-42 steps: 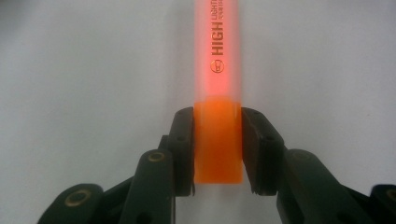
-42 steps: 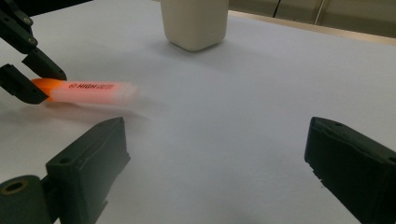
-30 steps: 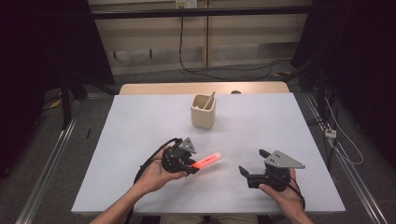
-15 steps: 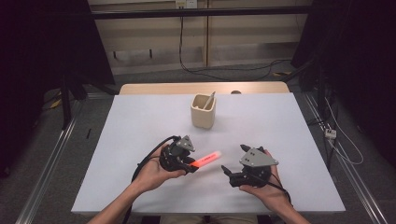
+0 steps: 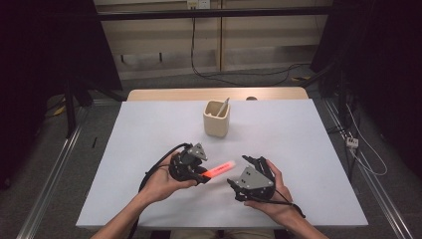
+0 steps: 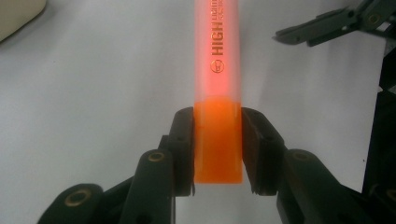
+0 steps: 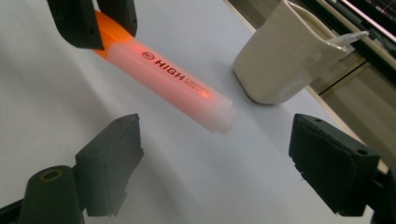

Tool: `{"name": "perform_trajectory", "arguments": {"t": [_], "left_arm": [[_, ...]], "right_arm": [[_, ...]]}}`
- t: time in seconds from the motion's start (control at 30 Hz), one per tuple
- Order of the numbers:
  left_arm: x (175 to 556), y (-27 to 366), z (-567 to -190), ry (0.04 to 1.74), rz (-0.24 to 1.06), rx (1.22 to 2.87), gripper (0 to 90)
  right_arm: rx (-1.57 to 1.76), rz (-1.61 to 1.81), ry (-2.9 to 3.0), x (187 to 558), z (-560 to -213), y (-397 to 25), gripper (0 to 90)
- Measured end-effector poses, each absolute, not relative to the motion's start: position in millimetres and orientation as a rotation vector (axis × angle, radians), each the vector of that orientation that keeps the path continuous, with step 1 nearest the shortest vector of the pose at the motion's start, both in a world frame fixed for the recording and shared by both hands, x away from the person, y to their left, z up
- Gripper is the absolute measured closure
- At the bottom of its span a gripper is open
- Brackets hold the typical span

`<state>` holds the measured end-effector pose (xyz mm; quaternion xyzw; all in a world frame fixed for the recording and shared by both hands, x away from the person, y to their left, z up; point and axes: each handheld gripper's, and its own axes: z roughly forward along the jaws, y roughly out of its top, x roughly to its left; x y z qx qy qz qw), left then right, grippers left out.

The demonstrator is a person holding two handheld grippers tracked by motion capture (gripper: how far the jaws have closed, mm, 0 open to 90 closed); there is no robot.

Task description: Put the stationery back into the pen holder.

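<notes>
A white table [image 5: 149,129] seen from above, with a person's two forearms coming in over its near edge. On the left side, near that edge, the left hand [image 5: 161,180] holds the left gripper [image 5: 199,175]. Its two black jaws are clamped on the orange end of a highlighter [image 5: 219,170], one pad [image 6: 183,140] pressed to each side. The highlighter sticks out from the jaws toward the middle of the table, its frosted, pink-glowing cap end pointing right and slightly toward the far edge. It is lifted off the surface, touching only the jaws. Black lettering on the barrel reads "HIGH".

Just right of the cap end, near the near edge, the right hand [image 5: 272,196] holds the right gripper [image 5: 232,182]. Its jaws stand wide apart with nothing between them, aimed at the highlighter's cap. In the right gripper view the cap end lies just beyond the gap between the pads [image 7: 116,156], not touching either.

Toward the far edge, around the middle of the table, stands a cream-coloured cup [image 5: 217,118], upright, well apart from both grippers. A thin pale stick [image 5: 223,106] leans inside it.
</notes>
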<state>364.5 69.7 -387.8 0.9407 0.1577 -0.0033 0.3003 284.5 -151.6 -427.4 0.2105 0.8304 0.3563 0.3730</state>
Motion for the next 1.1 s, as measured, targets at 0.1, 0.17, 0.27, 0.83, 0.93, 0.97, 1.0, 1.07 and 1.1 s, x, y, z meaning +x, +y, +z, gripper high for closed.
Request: {"name": "perform_trajectory", "arguments": {"t": [0.1, 0.17, 0.27, 0.83, 0.93, 0.97, 1.0, 1.07, 1.1], "left_arm": [[366.7, 67.7, -386.1, 0.409, -0.012, 2.506, 67.3], [368.4, 66.7, -385.3, 0.405, -0.029, 2.512, 67.3], [370.6, 67.0, -383.0, 0.413, -0.042, 2.507, 67.3], [372.3, 52.0, -374.4, 0.372, -0.070, 2.555, 67.2], [372.1, 50.5, -373.8, 0.370, -0.075, 2.552, 67.2], [372.5, 50.2, -373.6, 0.370, -0.075, 2.552, 67.2], [373.6, 49.9, -373.6, 0.365, -0.079, 2.556, 67.3], [374.5, 48.8, -372.9, 0.365, -0.078, 2.560, 67.3], [374.5, 48.0, -372.7, 0.365, -0.080, 2.557, 67.3]], "right_arm": [[0.474, 0.853, 2.127, 283.8, -430.3, -147.7, 17.5], [0.444, 0.829, 2.123, 283.5, -431.2, -146.2, 18.1], [0.369, 0.794, 2.097, 279.8, -431.5, -143.7, 22.5], [0.060, 0.585, 1.987, 271.2, -440.2, -124.9, 39.7], [0.010, 0.562, 1.965, 269.1, -441.6, -121.1, 43.7], [0.014, 0.561, 1.969, 268.3, -443.2, -120.2, 44.8], [0.012, 0.557, 1.967, 268.7, -444.8, -119.6, 46.3], [0.019, 0.549, 1.967, 268.9, -446.2, -118.8, 48.5], [0.001, 0.540, 1.961, 269.7, -445.9, -118.7, 49.7]]}}
